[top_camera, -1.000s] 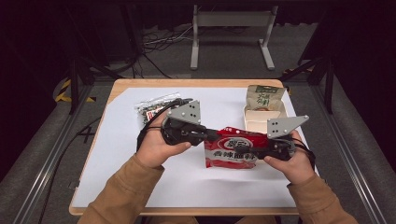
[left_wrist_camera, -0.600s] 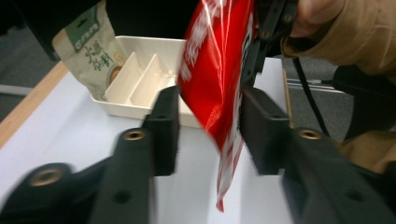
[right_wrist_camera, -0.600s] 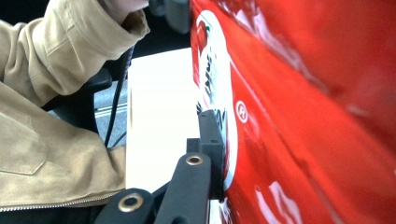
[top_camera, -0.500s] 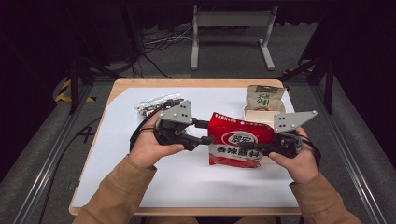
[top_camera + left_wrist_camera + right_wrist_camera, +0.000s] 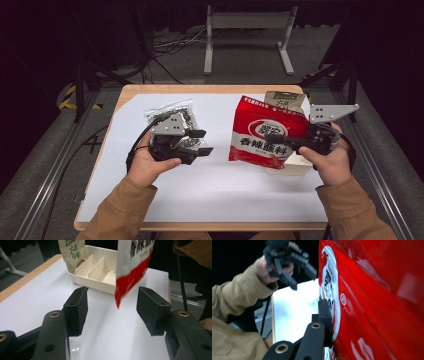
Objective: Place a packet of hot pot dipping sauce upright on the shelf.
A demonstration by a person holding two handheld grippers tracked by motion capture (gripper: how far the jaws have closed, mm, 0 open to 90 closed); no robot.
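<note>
Right gripper (image 5: 295, 141) pinches red pouch (image 5: 265, 131) by its edge, holding it upright, clear of table (image 5: 210, 195), in front of white tray (image 5: 100, 275). Tray divided into compartments; green-labelled bag (image 5: 72, 255) stands at tray's far corner. Left gripper (image 5: 202, 142) has just been opening: jaws spread, nothing between pads, pouch's lower corner hangs beyond them. Clear packet (image 5: 172, 112) lies on table just behind left gripper. Person's tan sleeves (image 5: 125, 210) enter from bottom.
</note>
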